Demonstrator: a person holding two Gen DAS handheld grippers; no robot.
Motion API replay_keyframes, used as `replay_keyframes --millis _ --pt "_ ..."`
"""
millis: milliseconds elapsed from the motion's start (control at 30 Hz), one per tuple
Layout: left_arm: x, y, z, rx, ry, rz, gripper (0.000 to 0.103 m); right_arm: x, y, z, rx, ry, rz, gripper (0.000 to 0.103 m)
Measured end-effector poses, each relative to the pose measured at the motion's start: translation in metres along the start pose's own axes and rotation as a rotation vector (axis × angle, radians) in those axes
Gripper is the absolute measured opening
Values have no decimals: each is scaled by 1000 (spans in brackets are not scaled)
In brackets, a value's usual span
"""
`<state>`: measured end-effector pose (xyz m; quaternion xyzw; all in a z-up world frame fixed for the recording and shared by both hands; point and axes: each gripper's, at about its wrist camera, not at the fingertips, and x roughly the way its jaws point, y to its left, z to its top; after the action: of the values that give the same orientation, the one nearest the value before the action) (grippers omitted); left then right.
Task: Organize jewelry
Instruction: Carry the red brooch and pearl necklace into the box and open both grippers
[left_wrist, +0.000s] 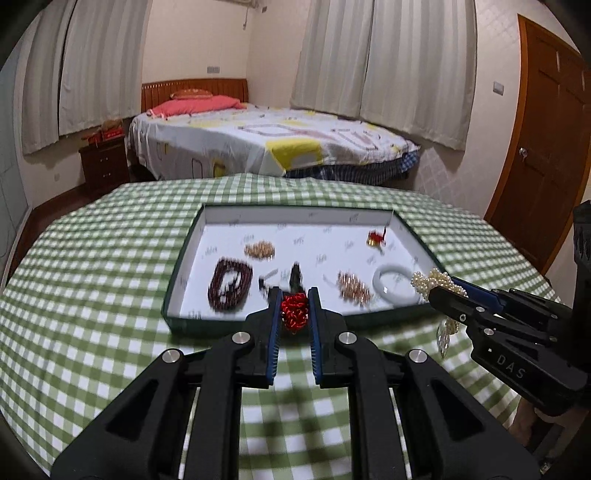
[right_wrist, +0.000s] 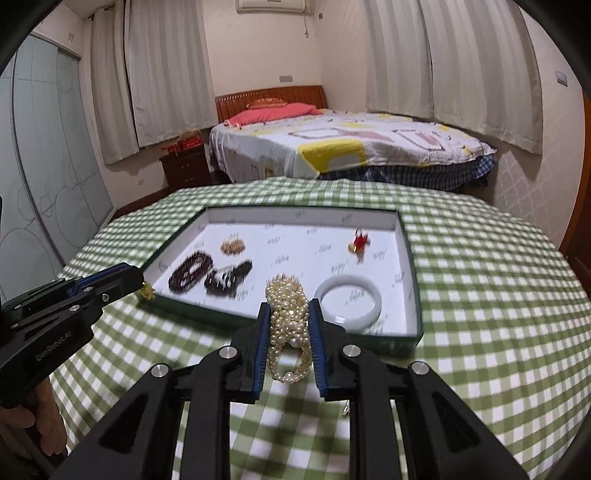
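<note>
A shallow white tray (left_wrist: 192, 242) (right_wrist: 404, 243) with a dark green rim lies on the green checked table. In it lie a dark red bead bracelet (left_wrist: 229, 286) (right_wrist: 190, 271), a small gold piece (left_wrist: 259, 250) (right_wrist: 232, 246), a red and gold charm (left_wrist: 376, 237) (right_wrist: 359, 240), a white bangle (left_wrist: 395, 283) (right_wrist: 349, 299), a copper bead piece (left_wrist: 354, 286) and a dark piece (right_wrist: 227, 278). My left gripper (left_wrist: 294, 293) (right_wrist: 138, 280) is shut on a red bead ornament (left_wrist: 294, 310) at the tray's near rim. My right gripper (right_wrist: 288, 306) (left_wrist: 439, 286) is shut on a bundled pearl necklace (right_wrist: 288, 328) (left_wrist: 436, 280) over the tray's near edge.
The table is round with a green and white checked cloth (left_wrist: 92, 280) (right_wrist: 480, 295). Beyond it stand a bed (left_wrist: 266, 136), a dark nightstand (left_wrist: 103, 162), curtains and a wooden door (left_wrist: 546, 147). A small metal clasp (right_wrist: 345, 410) hangs below the right gripper.
</note>
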<state>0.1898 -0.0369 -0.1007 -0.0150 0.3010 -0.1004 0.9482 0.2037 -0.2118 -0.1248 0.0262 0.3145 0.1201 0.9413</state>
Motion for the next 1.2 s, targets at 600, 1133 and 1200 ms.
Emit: replay_keyframes --millis 600,1133,1200 --pt "69 -17 73 24 -55 -32 14 45 -12 67 -17 -82 -18 21" --pt "182 -1 69 -24 183 31 14 132 -39 63 35 109 -44 21" --pt "186 -2 68 -19 202 35 14 136 -38 61 30 129 -49 21"
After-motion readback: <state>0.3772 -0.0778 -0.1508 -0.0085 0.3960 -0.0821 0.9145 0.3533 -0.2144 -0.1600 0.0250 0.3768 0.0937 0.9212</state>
